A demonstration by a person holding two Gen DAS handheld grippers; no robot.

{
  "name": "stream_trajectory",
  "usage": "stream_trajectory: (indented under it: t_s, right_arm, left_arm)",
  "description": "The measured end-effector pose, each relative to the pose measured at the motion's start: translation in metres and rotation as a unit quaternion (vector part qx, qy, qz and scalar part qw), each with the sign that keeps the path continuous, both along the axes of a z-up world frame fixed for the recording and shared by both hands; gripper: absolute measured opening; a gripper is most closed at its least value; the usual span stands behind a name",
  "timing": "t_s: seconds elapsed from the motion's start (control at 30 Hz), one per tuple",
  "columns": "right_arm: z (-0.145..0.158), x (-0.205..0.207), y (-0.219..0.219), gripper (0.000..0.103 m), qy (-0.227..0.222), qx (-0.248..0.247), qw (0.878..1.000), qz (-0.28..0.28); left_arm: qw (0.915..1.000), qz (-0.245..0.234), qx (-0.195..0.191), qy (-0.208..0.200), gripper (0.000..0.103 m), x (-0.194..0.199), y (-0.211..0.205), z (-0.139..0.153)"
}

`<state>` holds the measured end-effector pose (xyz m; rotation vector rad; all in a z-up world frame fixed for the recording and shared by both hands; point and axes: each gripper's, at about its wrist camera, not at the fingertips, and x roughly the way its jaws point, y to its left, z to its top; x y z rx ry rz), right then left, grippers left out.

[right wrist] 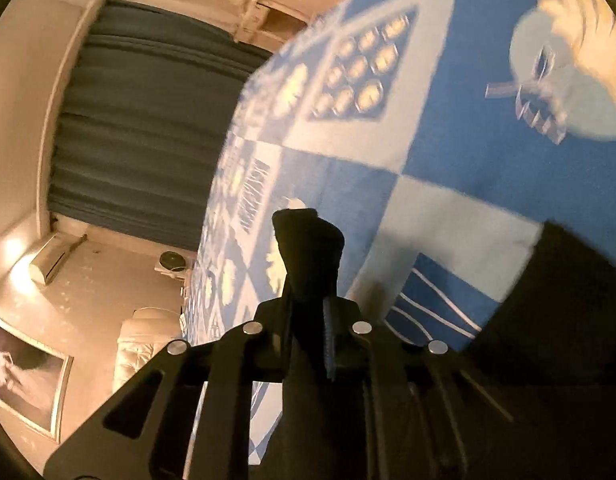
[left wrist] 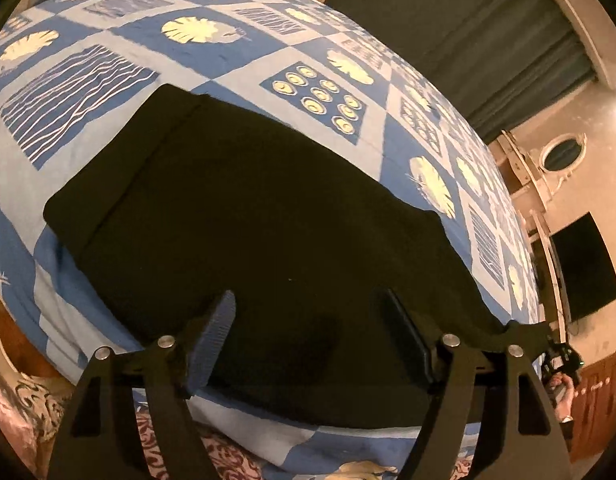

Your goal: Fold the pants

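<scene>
While the left wrist view takes in the whole of the black pants [left wrist: 244, 208], folded into a flat block on the blue patterned bedspread [left wrist: 108, 92], the right wrist view catches only a dark corner of them [right wrist: 547, 300] at its lower right edge. The left gripper [left wrist: 308, 320] hovers over the near edge of the pants with its jaws spread wide and nothing between them. The right gripper [right wrist: 308, 248] has its jaws pressed together; no cloth is visible between them, though the dark tips make it hard to be sure. It points across the bedspread, away from the pants. Motion blur smears the right view, and the pants' near edge is cut off behind the left gripper's frame. Beyond the bedspread hangs a dark curtain [right wrist: 148, 120]. An oval mirror [left wrist: 561, 156] and a dark screen [left wrist: 585, 264] stand past the bedspread's far side; a framed picture [right wrist: 24, 376] shows only in the right view.
</scene>
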<state>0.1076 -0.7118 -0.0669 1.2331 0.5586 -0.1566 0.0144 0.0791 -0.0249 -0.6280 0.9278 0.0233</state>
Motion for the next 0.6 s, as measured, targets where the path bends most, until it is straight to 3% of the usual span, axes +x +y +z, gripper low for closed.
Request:
stream_trajectory:
  t_s: [0.13,0.27,0.3,0.4,0.47,0.6]
  right_arm:
    - [0.03,-0.036,-0.007,0.011,-0.008,-0.023,1.0,-0.011]
    - [0.053,-0.065,-0.012,0.015,0.011,-0.039,0.999,-0.024]
    - [0.055,-0.073,-0.014,0.022,0.021,-0.047,0.998,-0.025]
    - [0.054,-0.094,-0.022,0.075,0.055,-0.079,0.993,-0.064]
    - [0.05,-0.11,-0.031,0.076,0.051,-0.08,0.991,-0.092]
    - [0.033,-0.14,-0.039,0.075,0.057,-0.057,0.993,-0.09]
  left_arm:
    - [1.0,-0.003,-0.005,0.002,0.075,0.0,-0.001,-0.003]
    - [0.9999,-0.006,-0.004,0.007,0.075,0.001,-0.003,-0.005]
    - [0.9999,-0.007,-0.002,0.008,0.075,0.001,-0.003,-0.005]
    - [0.9999,-0.01,0.002,0.009,0.075,0.001,-0.004,-0.005]
    - [0.9999,-0.008,-0.001,0.011,0.075,0.001,-0.004,-0.005]
    - [0.9999,-0.006,-0.001,0.011,0.075,0.001,-0.004,-0.005]
